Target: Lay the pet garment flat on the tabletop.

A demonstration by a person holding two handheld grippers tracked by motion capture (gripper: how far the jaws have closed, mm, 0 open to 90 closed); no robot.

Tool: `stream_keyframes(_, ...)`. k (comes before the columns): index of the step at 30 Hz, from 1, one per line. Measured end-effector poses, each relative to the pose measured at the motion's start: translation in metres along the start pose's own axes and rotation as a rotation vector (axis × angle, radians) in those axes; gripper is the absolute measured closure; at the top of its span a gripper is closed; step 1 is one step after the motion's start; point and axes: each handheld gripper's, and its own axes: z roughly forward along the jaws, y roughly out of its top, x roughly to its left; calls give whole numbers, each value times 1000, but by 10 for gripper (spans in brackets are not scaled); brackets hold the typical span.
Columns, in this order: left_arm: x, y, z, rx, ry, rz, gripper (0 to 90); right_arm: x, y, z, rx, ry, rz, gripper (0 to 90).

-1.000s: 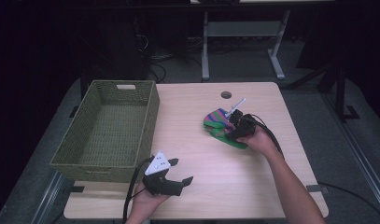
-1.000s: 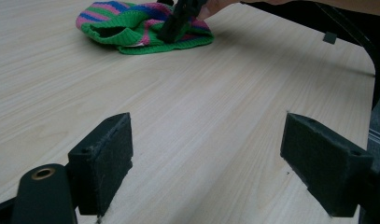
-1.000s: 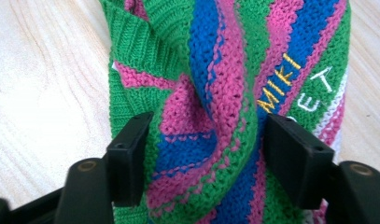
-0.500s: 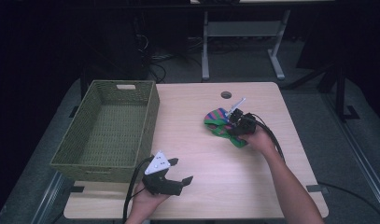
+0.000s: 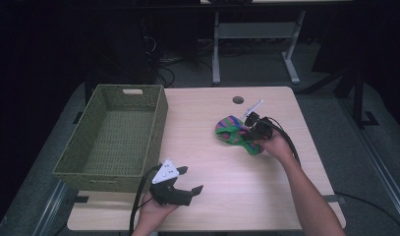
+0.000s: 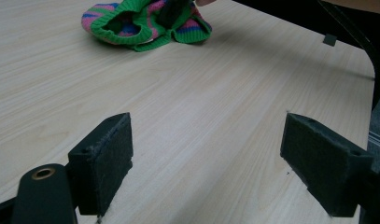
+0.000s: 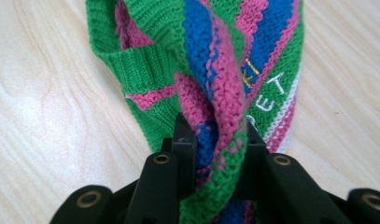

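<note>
- Bench (image 5: 202,147): rectangular top with rounded corners, pale wood-grain laminate, smooth and matt; a small round cable hole (image 5: 238,100) near the far edge.
- Basket (image 5: 114,135): rectangular, olive-green woven weave, straight walls with a cut-out handle slot in the far wall; it stands on the left part of the bench, its near corner just beside the left tongs.
- Knitted garment (image 5: 234,132): soft, chunky rib-and-stitch knit in green, pink and blue stripes with a white band and stitched letters; bunched in a loose heap on the right half of the bench, well apart from the basket. The right gripper view shows a folded ridge of it rising between the jaws.
- Right tongs (image 5: 247,132): black, cable trailing toward the person's forearm; its jaws have just been closing and now pinch a fold of the knitted garment, pads pressed into the wool on both sides.
- Left tongs (image 5: 190,179): black body with a grey three-cornered plate on top, held near the front edge of the bench; jaws spread wide, fuzzy block-shaped pads (image 6: 106,161) with bare bench between them, gripping nothing.
</note>
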Motion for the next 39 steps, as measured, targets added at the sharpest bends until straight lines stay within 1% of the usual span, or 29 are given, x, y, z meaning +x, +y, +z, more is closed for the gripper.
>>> stream_keyframes(2, 0, 0, 0, 0, -1, -2, 165, -2, -1, -6, -14, 9, 12, 751)
stream_keyframes(6, 0, 0, 0, 2, 0, 3, 165, -4, -2, -12, -29, 18, 30, 753)
stream_keyframes(9, 0, 0, 0, 2, -1, 2, 165, -6, -4, -19, -47, 31, 37, 754)
stream_keyframes(12, 1, 0, 0, 3, 0, 0, 165, -7, -4, -21, -55, 39, 40, 754)
stream_keyframes(14, 2, 0, -1, 1, 1, 0, 165, -7, -4, -25, -76, 52, 46, 754)
stream_keyframes(18, 2, 0, -1, 1, 1, -3, 165, -7, -5, -29, -81, 67, 44, 754)
stream_keyframes(22, 2, -1, -1, 3, 2, 1, 166, -8, -3, -33, -82, 72, 39, 754)
stream_keyframes(25, 2, 0, -1, 3, 2, 1, 165, -7, -1, -40, -98, 78, 36, 754)
stream_keyframes(26, 2, -1, -1, 3, 1, 0, 166, -7, 0, -45, -106, 82, 36, 754)
stream_keyframes(30, 2, -1, -1, 5, 1, 4, 165, -7, 0, -52, -124, 91, 34, 754)
stream_keyframes(31, 2, -1, -1, 5, 1, 4, 166, -7, 0, -57, -131, 99, 33, 754)
stream_keyframes(33, 2, 0, -1, 7, 1, 5, 166, -7, -1, -61, -149, 103, 30, 754)
stream_keyframes(36, 2, -1, -1, 2, 1, 0, 166, -7, -2, -65, -156, 113, 30, 754)
stream_keyframes(39, 1, -1, 0, 6, 0, -1, 165, -4, -3, -74, -171, 127, 31, 754)
